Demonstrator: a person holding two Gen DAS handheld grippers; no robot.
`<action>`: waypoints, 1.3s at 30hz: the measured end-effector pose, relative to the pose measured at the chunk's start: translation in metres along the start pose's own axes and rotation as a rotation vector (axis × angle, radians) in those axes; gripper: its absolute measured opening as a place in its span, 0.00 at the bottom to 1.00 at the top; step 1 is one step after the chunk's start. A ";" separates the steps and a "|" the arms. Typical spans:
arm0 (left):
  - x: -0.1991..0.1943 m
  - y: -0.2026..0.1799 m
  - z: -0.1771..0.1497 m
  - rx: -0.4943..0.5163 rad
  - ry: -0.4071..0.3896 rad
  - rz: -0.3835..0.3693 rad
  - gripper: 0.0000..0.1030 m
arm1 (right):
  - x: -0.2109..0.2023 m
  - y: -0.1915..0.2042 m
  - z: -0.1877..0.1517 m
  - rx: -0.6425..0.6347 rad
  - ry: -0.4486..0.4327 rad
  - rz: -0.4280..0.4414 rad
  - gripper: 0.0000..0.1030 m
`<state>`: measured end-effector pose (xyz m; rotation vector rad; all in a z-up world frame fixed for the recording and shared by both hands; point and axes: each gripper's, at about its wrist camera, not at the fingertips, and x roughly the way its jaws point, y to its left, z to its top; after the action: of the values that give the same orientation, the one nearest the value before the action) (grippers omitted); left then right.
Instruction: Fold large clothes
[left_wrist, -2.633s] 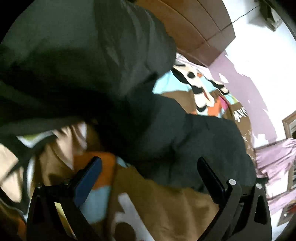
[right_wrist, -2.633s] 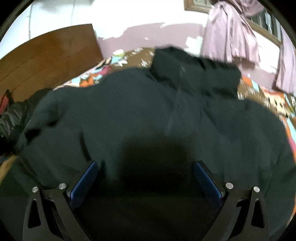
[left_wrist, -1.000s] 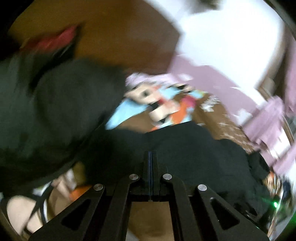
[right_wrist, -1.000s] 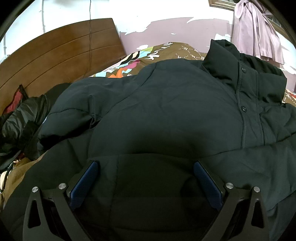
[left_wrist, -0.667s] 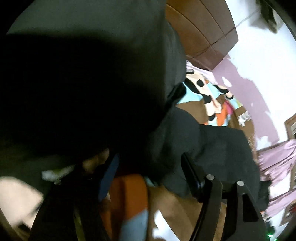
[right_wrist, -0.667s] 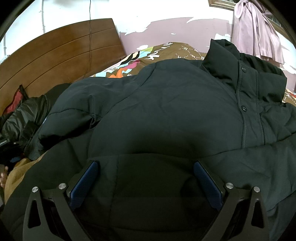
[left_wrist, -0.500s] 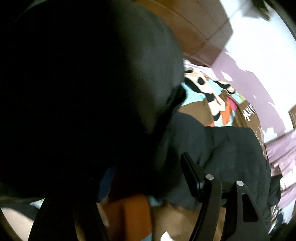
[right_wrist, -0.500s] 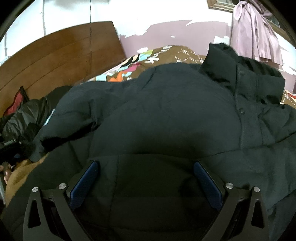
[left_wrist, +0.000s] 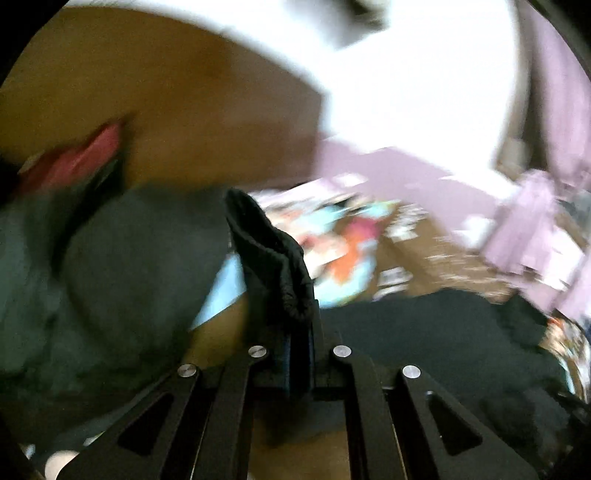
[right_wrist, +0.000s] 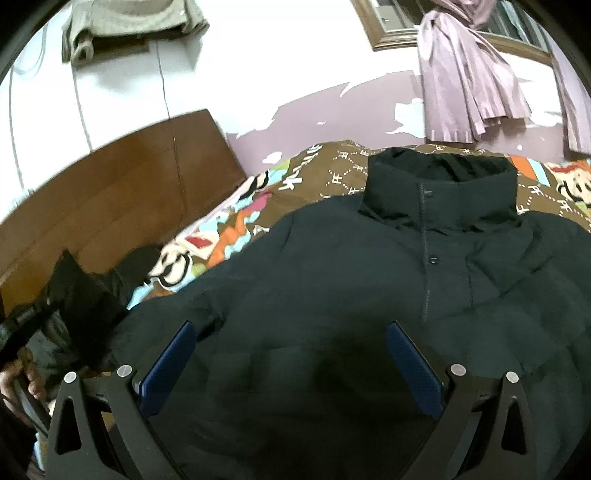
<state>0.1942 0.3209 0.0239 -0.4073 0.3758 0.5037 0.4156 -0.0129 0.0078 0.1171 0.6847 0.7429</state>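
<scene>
A large dark puffer jacket lies front-up on the bed, its stand-up collar at the far end. My right gripper hovers open over the jacket's lower front, with nothing between its blue pads. In the left wrist view, my left gripper is shut on the jacket's black ribbed cuff, which sticks up from the jaws. The jacket's body spreads out to the right of it. In the right wrist view the lifted sleeve shows at the left edge, above a hand.
A patterned brown bedspread covers the bed. A wooden headboard stands at the left. A pink curtain hangs on the far wall. A blurred dark fabric mass and something red lie left of the cuff.
My left gripper has closed on the cuff and risen with it, swinging its view towards the wall. My right gripper has lifted and drawn back, so more of the wall and collar shows.
</scene>
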 end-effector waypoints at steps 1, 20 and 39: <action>-0.003 -0.016 0.005 0.034 -0.018 -0.045 0.04 | -0.007 -0.002 0.002 0.005 -0.015 -0.019 1.00; 0.001 -0.259 -0.074 0.418 0.383 -0.729 0.04 | -0.104 -0.093 -0.027 0.415 -0.110 0.058 1.00; 0.004 -0.262 -0.106 0.506 0.496 -0.746 0.04 | -0.033 -0.062 0.000 0.464 0.125 0.227 0.45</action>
<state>0.3110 0.0637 0.0049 -0.1485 0.7627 -0.4330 0.4346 -0.0801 0.0051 0.5838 0.9663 0.8015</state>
